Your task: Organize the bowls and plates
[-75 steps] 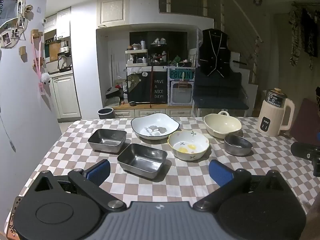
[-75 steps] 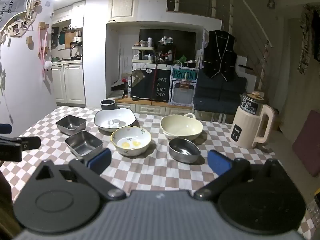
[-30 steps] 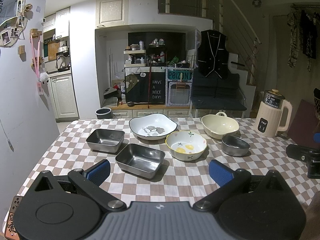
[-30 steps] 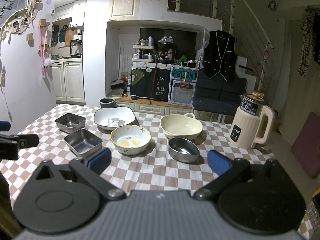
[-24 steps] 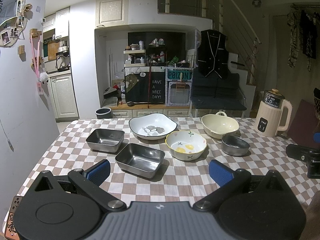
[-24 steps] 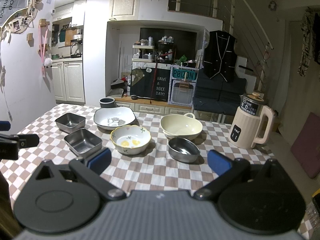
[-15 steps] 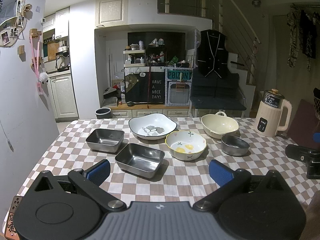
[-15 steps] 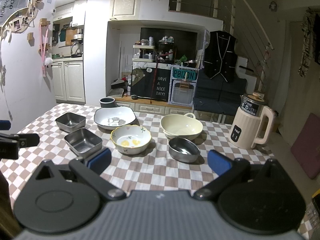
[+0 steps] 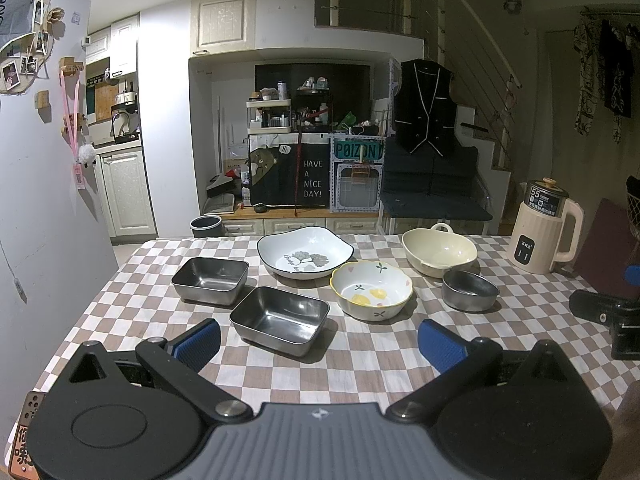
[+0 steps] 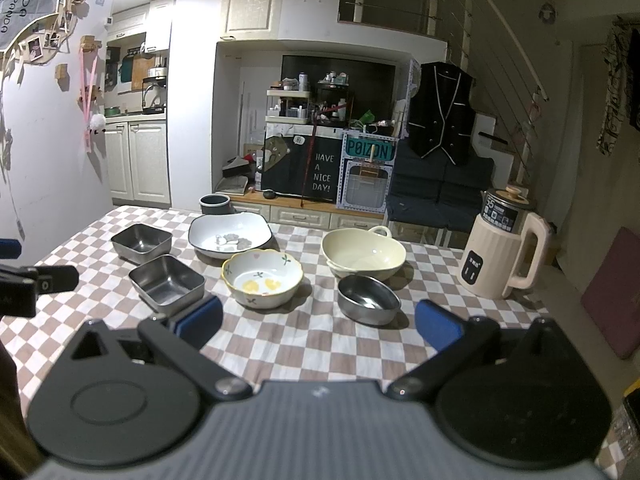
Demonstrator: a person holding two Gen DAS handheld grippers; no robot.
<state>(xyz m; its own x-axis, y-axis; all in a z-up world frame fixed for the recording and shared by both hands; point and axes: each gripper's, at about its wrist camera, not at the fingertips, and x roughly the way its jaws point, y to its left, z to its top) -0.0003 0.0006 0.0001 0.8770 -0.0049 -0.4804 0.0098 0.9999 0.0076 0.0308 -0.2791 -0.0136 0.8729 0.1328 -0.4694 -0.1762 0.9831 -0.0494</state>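
No change of note: both claws hang apart and empty at the near edge of the bench, as in the earlier frames.

I find the left claw [image 9: 318, 338] and right claw [image 10: 318, 322] have barely shifted, so I judge sorting not begun. Six vessels sit apart on the checked bench [image 9: 372, 364]: two steel trays [image 9: 280, 318] near-left, a white leaf-print dish [image 9: 305, 257] far centre, a flowered bowl [image 9: 371, 294], a cream bowl [image 9: 439, 251] and a round steel bowl [image 9: 470, 290] right.

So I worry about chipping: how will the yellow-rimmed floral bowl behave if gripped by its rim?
The floral bowl looks glazed ceramic, so probably slippery, heavyish and chip-prone. Its scalloped rim may seat unevenly between the pads. It stands apart from its neighbours.
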